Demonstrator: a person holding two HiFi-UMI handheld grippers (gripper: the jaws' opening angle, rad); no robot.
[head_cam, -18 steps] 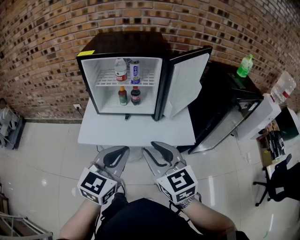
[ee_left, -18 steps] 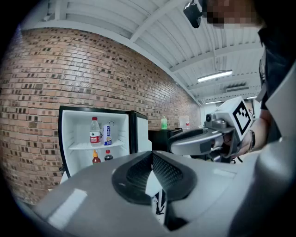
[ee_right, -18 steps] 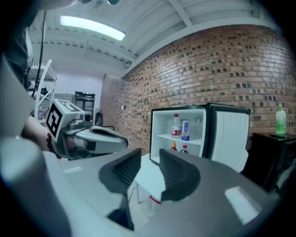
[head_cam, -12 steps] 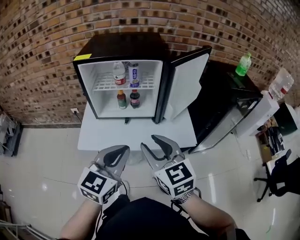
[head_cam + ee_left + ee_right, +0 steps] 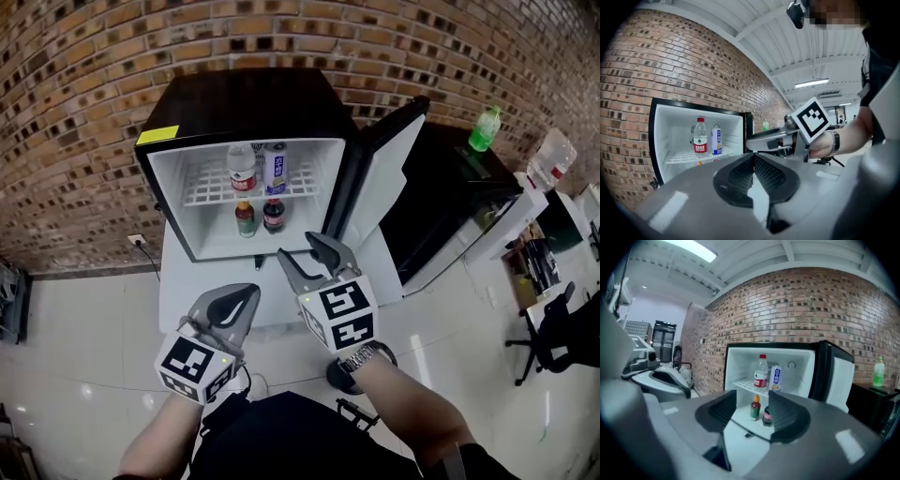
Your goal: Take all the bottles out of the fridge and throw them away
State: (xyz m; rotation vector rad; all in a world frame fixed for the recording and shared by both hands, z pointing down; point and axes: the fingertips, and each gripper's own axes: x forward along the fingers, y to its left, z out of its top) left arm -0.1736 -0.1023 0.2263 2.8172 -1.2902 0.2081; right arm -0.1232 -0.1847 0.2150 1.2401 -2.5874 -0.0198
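The small black fridge (image 5: pixel 171 201) stands open on a white table. Its upper shelf holds a clear water bottle (image 5: pixel 242 168) with a red label and a blue-and-white bottle (image 5: pixel 275 167). Below stand an orange-capped bottle (image 5: pixel 244 217) and a dark red-labelled bottle (image 5: pixel 273 215). My right gripper (image 5: pixel 302 250) is open and empty, just short of the fridge's mouth; in the right gripper view the two lower bottles (image 5: pixel 755 409) (image 5: pixel 767 416) show between its jaws, far off. My left gripper (image 5: pixel 242 302) is shut and empty, lower and further back. The left gripper view shows the water bottle (image 5: pixel 700 136).
The fridge door (image 5: pixel 384 178) swings open to the right. A black cabinet at the right carries a green bottle (image 5: pixel 487 129). A clear bottle with a red cap (image 5: pixel 551 161) sits further right, near an office chair (image 5: pixel 553 328). A brick wall stands behind.
The view has come closer to the fridge. My right gripper has risen and gone forward toward the fridge opening. The left gripper has stayed low and shut.
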